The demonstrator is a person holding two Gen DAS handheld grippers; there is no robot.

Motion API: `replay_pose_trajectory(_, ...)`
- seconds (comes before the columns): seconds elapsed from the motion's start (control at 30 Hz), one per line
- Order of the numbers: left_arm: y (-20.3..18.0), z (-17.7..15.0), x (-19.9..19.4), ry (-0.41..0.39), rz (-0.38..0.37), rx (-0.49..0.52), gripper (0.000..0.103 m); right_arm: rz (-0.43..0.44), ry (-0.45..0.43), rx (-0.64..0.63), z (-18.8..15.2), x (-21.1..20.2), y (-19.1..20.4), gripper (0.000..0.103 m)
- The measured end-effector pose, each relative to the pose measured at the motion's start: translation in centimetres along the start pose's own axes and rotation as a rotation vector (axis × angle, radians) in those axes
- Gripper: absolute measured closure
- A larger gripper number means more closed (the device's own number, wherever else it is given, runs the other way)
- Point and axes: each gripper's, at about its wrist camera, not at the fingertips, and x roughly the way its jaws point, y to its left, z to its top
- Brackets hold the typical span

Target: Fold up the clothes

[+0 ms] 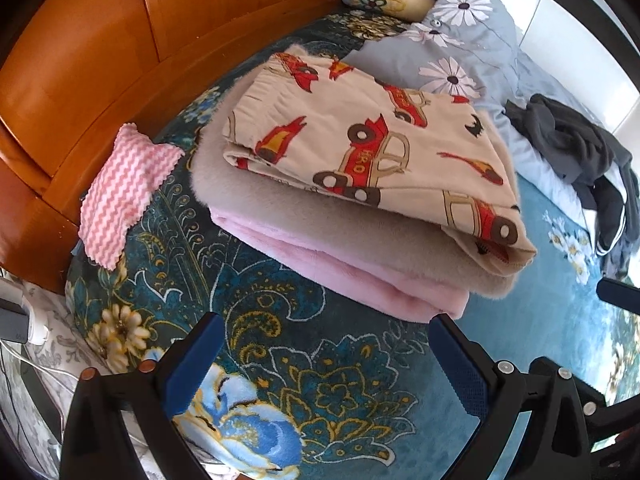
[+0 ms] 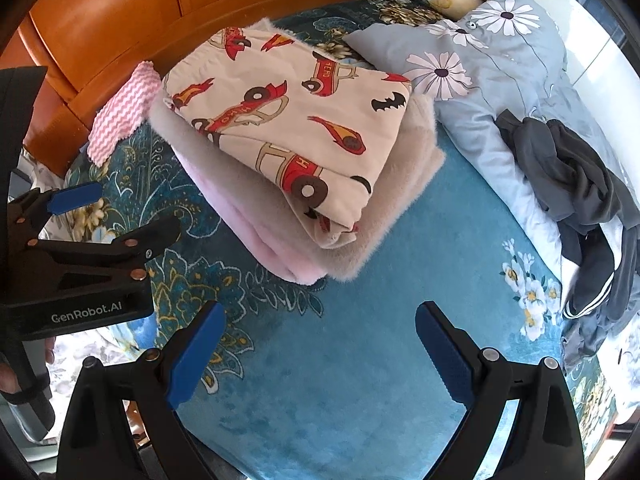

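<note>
Over the blue floral bedspread [image 2: 360, 340], both tools, left [image 1: 324, 356] and right [image 2: 316, 344], hang spread wide, holding nothing.

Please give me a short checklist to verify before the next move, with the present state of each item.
1. Left hand-held gripper open and holding nothing: ok.
2. Right hand-held gripper open and holding nothing: ok.
3. Folded stack, car-print cloth on top of the beige blanket and pink blanket, looks tidy: ok.
4. Dark grey garment folded: not ok, it lies crumpled beside the grey flowered quilt.
5. Bare blue bedspread in front for folding: ok.
6. Dark garment within reach: cannot tell.
</note>
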Motion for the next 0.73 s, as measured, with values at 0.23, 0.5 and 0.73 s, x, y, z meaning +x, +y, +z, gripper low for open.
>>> replay_pose_trajectory(0.23,0.07,-0.16,0.35,0.019,0.005,0.025,0.000,-0.008,0.008,-0.014,-0.08,0.18,0.06,0.007)
replay_pose_trajectory(0.5,0.19,0.11,0.41,0.021,-0.011,0.039,0.000,-0.009,0.018,-0.038,0.05,0.42,0.54,0.007)
replay_pose_trajectory(0.73,0.26,0.30,0.11,0.006,-0.011,0.053,0.000,-0.011,0.028,-0.047,0.18,0.60,0.68,0.007)
